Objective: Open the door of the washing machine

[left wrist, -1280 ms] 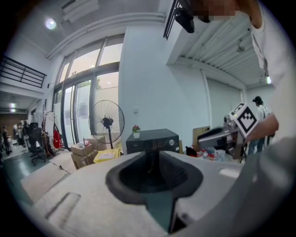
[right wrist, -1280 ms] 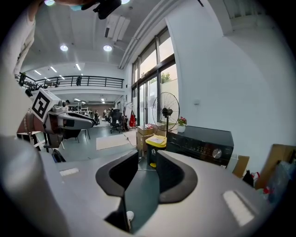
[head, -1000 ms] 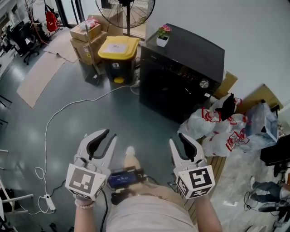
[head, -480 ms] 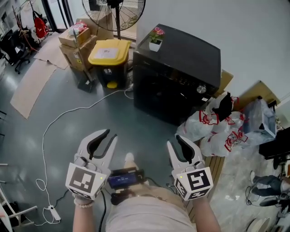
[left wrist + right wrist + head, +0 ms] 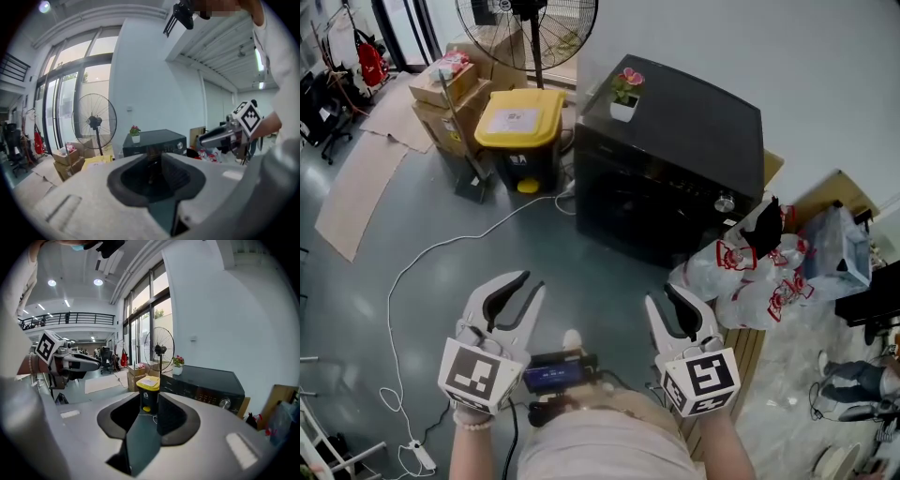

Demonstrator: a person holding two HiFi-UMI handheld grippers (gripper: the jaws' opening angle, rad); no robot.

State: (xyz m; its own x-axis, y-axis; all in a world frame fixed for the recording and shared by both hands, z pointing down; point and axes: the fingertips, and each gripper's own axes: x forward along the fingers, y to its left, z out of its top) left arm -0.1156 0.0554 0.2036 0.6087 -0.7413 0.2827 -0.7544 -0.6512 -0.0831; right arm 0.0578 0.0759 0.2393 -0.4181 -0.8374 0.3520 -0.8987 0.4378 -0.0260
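Observation:
The washing machine (image 5: 675, 141) is a black box standing against the white wall, its dark front door (image 5: 633, 211) shut and a silver knob (image 5: 725, 202) at the front right. My left gripper (image 5: 525, 284) and right gripper (image 5: 664, 295) hover side by side over the grey floor, well short of the machine. Both are open with nothing between the jaws. In the left gripper view the machine (image 5: 154, 143) lies straight ahead beyond the jaws. The right gripper view shows it (image 5: 211, 385) ahead to the right.
A small potted flower (image 5: 625, 94) sits on the machine's top. A yellow-lidded bin (image 5: 517, 131), cardboard boxes (image 5: 441, 89) and a standing fan (image 5: 530, 23) are to its left. White plastic bags (image 5: 750, 272) pile at its right. A white cable (image 5: 422, 272) crosses the floor.
Both grippers have been carried forward toward the washing machine, side by side. The machine and bin now sit a little closer and lower in the head view. The jaws look the same.

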